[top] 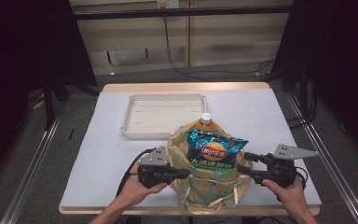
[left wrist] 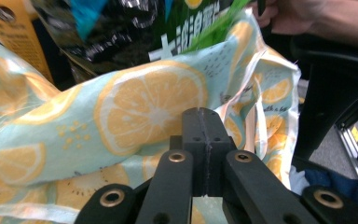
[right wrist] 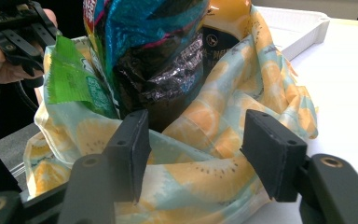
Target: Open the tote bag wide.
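A cloth bag with a lemon print point(top: 209, 189) stands near the table's front edge. Out of it stick a blue chip packet point(top: 214, 148), a green packet point(top: 209, 164) and an orange bottle with a white cap point(top: 205, 119). My left gripper point(top: 185, 173) is shut, its tips against the bag's left side. In the left gripper view the jaws point(left wrist: 207, 126) are pressed together in front of the lemon fabric point(left wrist: 144, 102), and I see no cloth between them. My right gripper point(top: 244, 163) is open at the bag's right side. In the right gripper view its jaws point(right wrist: 200, 154) straddle a bulge of the bag point(right wrist: 205, 168) without pressing it.
A white tray point(top: 135, 126) lies behind the bag towards the table's middle. A pale sheet point(top: 270, 116) covers the table. A black chair point(left wrist: 335, 84) and the table's front edge are close behind the bag on the person's side.
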`<state>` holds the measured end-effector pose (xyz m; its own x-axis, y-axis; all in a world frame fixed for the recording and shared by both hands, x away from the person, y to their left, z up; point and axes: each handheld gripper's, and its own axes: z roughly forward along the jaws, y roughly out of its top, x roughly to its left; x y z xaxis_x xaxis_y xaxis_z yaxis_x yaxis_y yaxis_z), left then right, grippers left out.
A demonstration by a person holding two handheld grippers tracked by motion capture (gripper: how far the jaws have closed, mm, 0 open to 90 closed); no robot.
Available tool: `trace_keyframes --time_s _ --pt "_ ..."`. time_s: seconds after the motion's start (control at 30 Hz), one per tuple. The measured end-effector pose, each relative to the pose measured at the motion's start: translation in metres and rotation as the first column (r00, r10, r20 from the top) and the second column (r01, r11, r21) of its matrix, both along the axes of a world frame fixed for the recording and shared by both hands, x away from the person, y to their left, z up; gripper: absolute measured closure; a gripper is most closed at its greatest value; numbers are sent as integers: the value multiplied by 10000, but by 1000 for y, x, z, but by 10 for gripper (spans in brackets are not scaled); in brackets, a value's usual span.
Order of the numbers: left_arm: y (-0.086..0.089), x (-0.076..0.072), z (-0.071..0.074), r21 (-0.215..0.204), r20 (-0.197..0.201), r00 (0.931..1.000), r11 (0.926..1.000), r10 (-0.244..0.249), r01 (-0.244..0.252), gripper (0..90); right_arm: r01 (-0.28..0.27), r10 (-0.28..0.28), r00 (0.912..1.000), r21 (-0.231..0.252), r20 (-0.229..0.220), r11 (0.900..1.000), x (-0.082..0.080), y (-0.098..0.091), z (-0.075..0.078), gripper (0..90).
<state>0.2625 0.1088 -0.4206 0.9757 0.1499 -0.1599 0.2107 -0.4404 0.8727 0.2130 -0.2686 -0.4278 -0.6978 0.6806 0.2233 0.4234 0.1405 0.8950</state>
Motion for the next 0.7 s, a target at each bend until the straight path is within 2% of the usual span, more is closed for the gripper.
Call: trace_keyframes --time_s 0.07,0.13,0.17,0.2,0.23,0.27,0.33,0.37,0.4,0.5,0.53,0.7 --pt "4 1 2 -146 -20 9999 9998 147 -147 900 -64 65 10000 30 -58 10000 0 0 0 481" --pt "6 1 2 -141 -70 9998 9998 170 -171 900 -221 222 9997 21 -143 9998 -1 2 -2 595" --pt "6 1 0 -59 -78 9999 9999 139 -139 900 -412 409 9989 -109 -227 9991 -3 4 -5 702" --pt "3 2 -5 260 -222 9997 9997 50 -44 900 -629 625 9978 -188 -215 9978 -5 5 -6 786" --pt "2 2 -9 505 -200 9998 9987 52 -42 900 -735 729 9971 -284 -214 9969 -6 6 -6 848" --pt "2 2 -9 505 -200 9998 9987 52 -42 900 -809 800 9964 -343 -269 9961 -8 6 -6 895" --pt "-1 3 -22 929 -442 9990 9957 41 0 900 -992 977 9945 -402 -372 9943 -10 5 -8 900" --pt "-1 3 -22 929 -442 9990 9957 41 0 900 -997 977 9942 -444 -448 9940 -11 4 -10 900" --pt "-2 3 -28 1262 -486 9988 9920 16 46 900 -1039 1009 9933 -514 -568 9933 -11 3 -13 900" --pt "-3 3 -34 1391 -653 9979 9903 14 77 900 -1129 1064 9909 -789 -829 9905 -10 4 -20 900" --pt "-5 2 -40 1693 -715 9974 9855 -27 148 900 -1241 1121 9885 -1203 -1014 9850 -9 6 -25 900" --pt "-8 2 -52 2001 -985 9951 9796 15 183 900 -1327 1152 9860 -1495 -1205 9798 -7 7 -30 900"
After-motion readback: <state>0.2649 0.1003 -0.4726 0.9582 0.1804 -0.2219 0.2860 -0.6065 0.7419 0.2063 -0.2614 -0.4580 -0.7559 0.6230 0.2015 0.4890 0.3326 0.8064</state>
